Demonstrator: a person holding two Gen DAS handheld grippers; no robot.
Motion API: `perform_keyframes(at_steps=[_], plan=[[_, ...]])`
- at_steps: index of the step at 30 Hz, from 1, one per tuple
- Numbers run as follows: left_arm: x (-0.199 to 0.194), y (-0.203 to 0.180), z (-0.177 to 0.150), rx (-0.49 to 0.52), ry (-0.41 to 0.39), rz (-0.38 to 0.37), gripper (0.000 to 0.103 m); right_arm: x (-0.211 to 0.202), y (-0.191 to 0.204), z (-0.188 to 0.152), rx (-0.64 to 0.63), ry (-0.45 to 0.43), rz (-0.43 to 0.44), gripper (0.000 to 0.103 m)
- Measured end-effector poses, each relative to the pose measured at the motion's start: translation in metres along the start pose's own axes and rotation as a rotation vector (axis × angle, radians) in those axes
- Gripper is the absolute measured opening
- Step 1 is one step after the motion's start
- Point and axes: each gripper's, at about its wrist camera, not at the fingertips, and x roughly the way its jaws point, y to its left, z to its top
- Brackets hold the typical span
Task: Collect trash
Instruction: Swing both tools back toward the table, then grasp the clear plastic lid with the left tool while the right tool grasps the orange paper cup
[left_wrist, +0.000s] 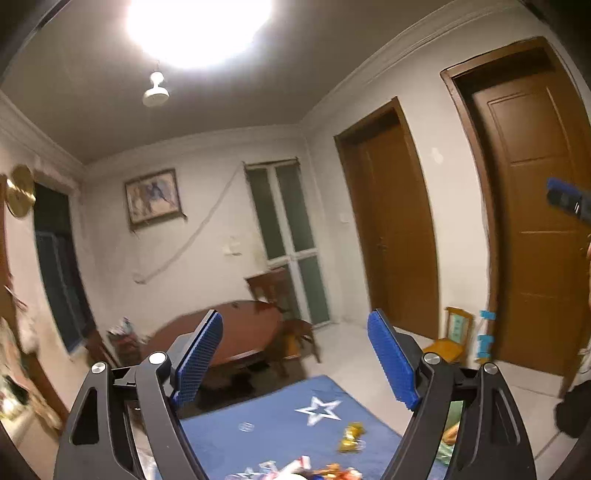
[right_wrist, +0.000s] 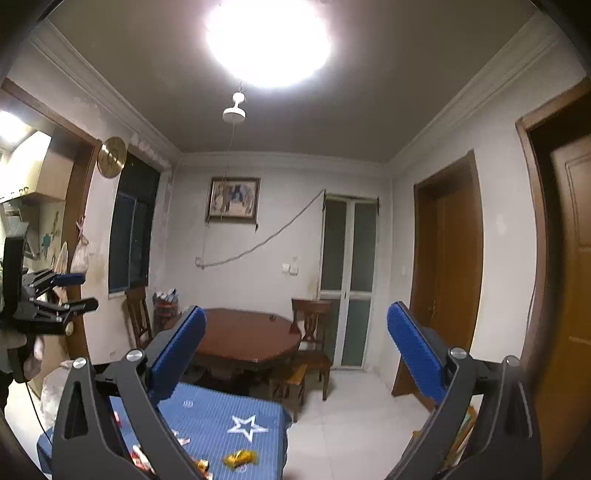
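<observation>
Several wrappers lie on a blue star-print cloth (left_wrist: 280, 432) low in both views. A yellow wrapper (left_wrist: 351, 437) lies near the star; it also shows in the right wrist view (right_wrist: 240, 458). Red and white wrappers (left_wrist: 295, 467) lie at the bottom edge, and more red ones (right_wrist: 142, 458) show behind my right gripper's left finger. My left gripper (left_wrist: 295, 362) is open and empty, held above the cloth. My right gripper (right_wrist: 295, 354) is open and empty, also above the cloth (right_wrist: 221, 417). The left gripper (right_wrist: 74, 291) appears at the left edge of the right wrist view.
A round wooden table (right_wrist: 243, 336) with wooden chairs (right_wrist: 312, 339) stands beyond the cloth. A small yellow chair (left_wrist: 452, 338) stands by brown doors (left_wrist: 399, 236) on the right. A white bag (right_wrist: 50, 391) sits on the floor at left. White tiled floor (right_wrist: 343, 417) lies to the right.
</observation>
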Motion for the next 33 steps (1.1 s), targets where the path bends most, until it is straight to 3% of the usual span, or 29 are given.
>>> perform_keyframes(at_steps=[7,10,12,13,16,20,22,25,27,30,33], plan=[[-0.069,0.06,0.05,0.021,-0.068,0.152,0.086,-0.025,-0.002,0.043,-0.01,-0.042,0.019,0.097],[-0.103,0.097,0.04,0.001,-0.088,0.182,0.095,-0.03,-0.002,0.037,0.038,-0.045,0.078,0.097],[-0.123,0.123,0.018,-0.024,-0.092,0.183,0.098,-0.021,0.005,0.012,0.073,0.0,0.145,0.097],[-0.13,0.131,0.001,-0.028,-0.078,0.174,0.098,-0.017,0.012,-0.001,0.074,0.024,0.161,0.097],[-0.142,0.15,-0.071,-0.037,-0.024,0.153,0.098,0.008,0.037,-0.086,0.098,0.14,0.225,0.097],[-0.112,0.151,-0.194,-0.095,0.12,0.095,0.098,0.025,0.079,-0.208,0.115,0.275,0.252,0.097],[-0.09,0.154,-0.269,-0.164,0.249,0.059,0.098,0.029,0.105,-0.277,0.125,0.359,0.269,0.097],[-0.049,0.156,-0.371,-0.288,0.452,-0.003,0.098,0.03,0.145,-0.355,0.114,0.471,0.312,0.097],[-0.019,0.149,-0.429,-0.367,0.568,-0.057,0.098,0.031,0.17,-0.395,0.108,0.537,0.341,0.097],[0.013,0.125,-0.49,-0.405,0.697,-0.123,0.095,0.038,0.193,-0.439,0.145,0.602,0.389,0.097],[0.041,0.096,-0.522,-0.42,0.753,-0.177,0.093,0.068,0.218,-0.474,0.137,0.699,0.43,0.097]])
